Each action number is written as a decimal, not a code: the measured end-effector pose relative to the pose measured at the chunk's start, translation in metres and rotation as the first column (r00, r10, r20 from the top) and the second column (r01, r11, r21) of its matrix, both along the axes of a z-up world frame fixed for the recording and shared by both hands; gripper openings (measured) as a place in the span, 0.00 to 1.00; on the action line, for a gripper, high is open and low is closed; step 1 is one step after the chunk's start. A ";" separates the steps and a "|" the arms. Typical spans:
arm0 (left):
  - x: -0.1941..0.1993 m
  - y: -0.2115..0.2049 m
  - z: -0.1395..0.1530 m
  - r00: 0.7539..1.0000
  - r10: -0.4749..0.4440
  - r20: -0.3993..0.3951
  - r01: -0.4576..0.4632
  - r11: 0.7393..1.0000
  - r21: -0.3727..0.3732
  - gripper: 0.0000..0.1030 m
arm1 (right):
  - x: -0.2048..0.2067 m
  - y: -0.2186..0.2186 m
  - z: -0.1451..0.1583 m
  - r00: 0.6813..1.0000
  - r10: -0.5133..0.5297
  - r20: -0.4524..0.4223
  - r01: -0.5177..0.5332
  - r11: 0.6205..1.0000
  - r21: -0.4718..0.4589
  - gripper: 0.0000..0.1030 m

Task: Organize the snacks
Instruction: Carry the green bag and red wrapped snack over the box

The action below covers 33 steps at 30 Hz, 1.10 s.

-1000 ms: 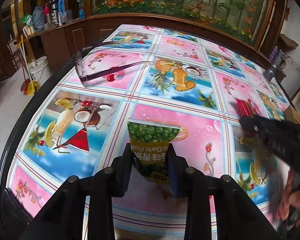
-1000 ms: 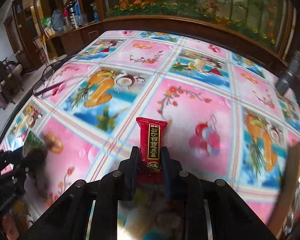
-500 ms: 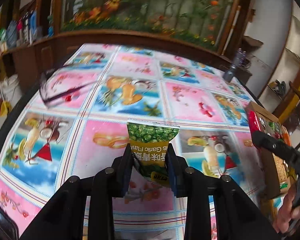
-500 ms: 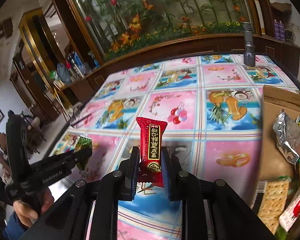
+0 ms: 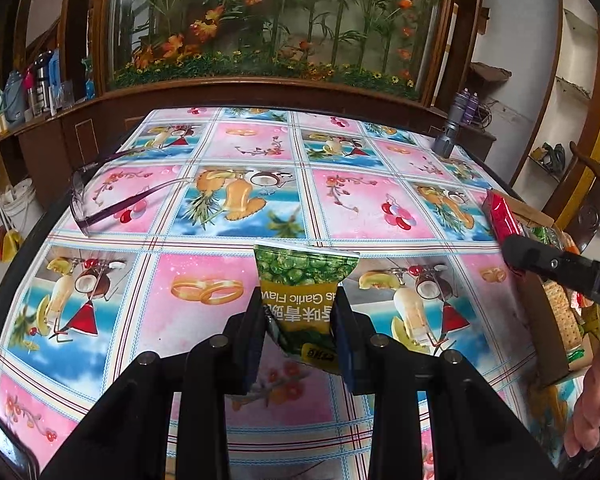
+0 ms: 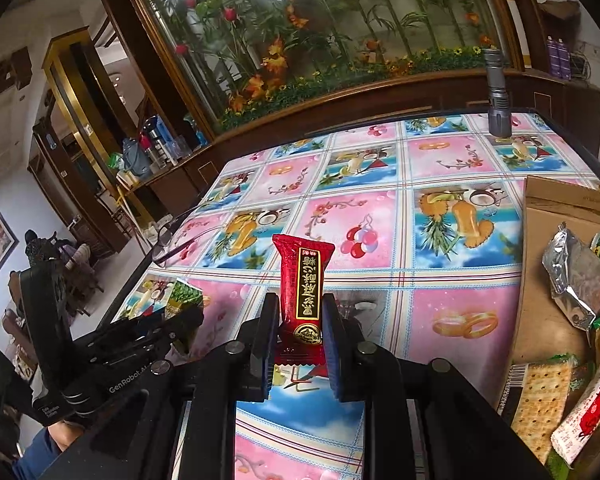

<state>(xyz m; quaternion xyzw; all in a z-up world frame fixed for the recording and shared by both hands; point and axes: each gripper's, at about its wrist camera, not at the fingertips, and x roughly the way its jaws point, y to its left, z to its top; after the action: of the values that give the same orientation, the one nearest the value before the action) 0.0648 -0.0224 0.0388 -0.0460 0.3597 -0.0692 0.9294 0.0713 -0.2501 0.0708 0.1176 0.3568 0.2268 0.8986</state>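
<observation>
My left gripper [image 5: 299,312] is shut on a green pea snack packet [image 5: 305,280] and holds it above the table. It also shows in the right wrist view [image 6: 182,295] at the left. My right gripper [image 6: 299,316] is shut on a red snack bar [image 6: 303,280], held above the table. The red bar also shows in the left wrist view [image 5: 500,214] at the right, over the cardboard box [image 5: 540,320]. The box [image 6: 548,264] lies at the table's right edge and holds several snacks, among them a silver packet [image 6: 576,280] and crackers [image 6: 540,396].
The table has a colourful fruit-pattern cloth [image 5: 340,200]. Purple-framed glasses [image 5: 112,200] lie at the far left. A grey flashlight [image 6: 498,96] stands at the far right corner. A wooden ledge with plants runs behind the table.
Both grippers have lifted and swung to the right with their snacks still held. The cardboard box has come into view on the right.
</observation>
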 end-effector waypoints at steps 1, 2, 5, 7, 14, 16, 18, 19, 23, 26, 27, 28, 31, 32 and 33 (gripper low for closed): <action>0.000 -0.001 0.000 1.000 -0.002 0.003 0.002 1.000 0.002 0.29 | 0.001 -0.001 0.000 1.000 -0.002 -0.001 0.002 1.000 0.003 0.22; -0.001 -0.002 0.000 1.000 -0.006 0.004 0.005 1.000 0.003 0.29 | 0.001 -0.002 0.000 1.000 -0.005 0.000 0.005 1.000 0.005 0.22; -0.001 -0.007 0.000 1.000 -0.017 0.001 0.017 1.000 0.005 0.29 | 0.000 -0.008 0.003 1.000 -0.020 0.004 0.020 1.000 0.013 0.22; -0.003 -0.014 0.003 0.999 -0.032 0.006 0.032 0.999 -0.004 0.29 | -0.001 -0.014 0.006 0.999 -0.037 0.012 0.037 0.999 0.022 0.22; -0.011 -0.074 0.023 0.989 -0.144 0.046 0.145 0.989 -0.018 0.29 | -0.008 -0.064 0.023 0.990 -0.136 0.043 0.132 0.986 0.101 0.22; -0.010 -0.103 0.029 0.978 -0.202 0.043 0.204 0.978 -0.032 0.29 | -0.011 -0.085 0.026 0.982 -0.184 0.046 0.178 0.977 0.115 0.22; -0.007 -0.128 0.034 0.968 -0.247 0.037 0.249 0.967 -0.049 0.29 | -0.013 -0.109 0.026 0.973 -0.227 0.037 0.221 0.966 0.135 0.22; -0.005 -0.145 0.038 0.959 -0.281 0.034 0.283 0.957 -0.069 0.29 | -0.015 -0.124 0.025 0.966 -0.255 0.028 0.249 0.957 0.148 0.22; 0.003 -0.196 0.047 0.931 -0.365 0.029 0.366 0.925 -0.107 0.29 | -0.024 -0.179 0.019 0.930 -0.367 -0.004 0.362 0.916 0.171 0.22; 0.006 -0.228 0.046 0.912 -0.410 0.022 0.410 0.906 -0.109 0.29 | -0.026 -0.208 0.010 0.920 -0.390 -0.040 0.390 0.900 0.195 0.22; 0.006 -0.239 0.042 0.905 -0.426 0.013 0.425 0.899 -0.109 0.29 | -0.026 -0.213 0.008 0.916 -0.399 -0.049 0.400 0.896 0.193 0.22; 0.007 -0.246 0.040 0.901 -0.434 0.005 0.432 0.895 -0.107 0.29 | -0.026 -0.218 0.006 0.913 -0.404 -0.061 0.408 0.894 0.186 0.22; 0.004 -0.264 0.028 0.895 -0.446 -0.013 0.444 0.894 -0.067 0.29 | -0.024 -0.220 0.003 0.911 -0.404 -0.079 0.411 0.896 0.166 0.21; 0.003 -0.266 0.025 0.895 -0.446 -0.016 0.445 0.894 -0.053 0.29 | -0.024 -0.220 0.001 0.911 -0.403 -0.087 0.412 0.897 0.158 0.21; 0.003 -0.269 0.022 0.896 -0.445 -0.016 0.444 0.895 -0.037 0.29 | -0.023 -0.219 0.001 0.913 -0.398 -0.093 0.408 0.900 0.156 0.22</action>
<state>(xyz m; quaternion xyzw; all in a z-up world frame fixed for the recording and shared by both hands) 0.0673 -0.2911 0.0604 0.0217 0.3706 -0.2846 0.8838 0.0479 -0.4688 0.0714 0.2726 0.3302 0.0624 0.9015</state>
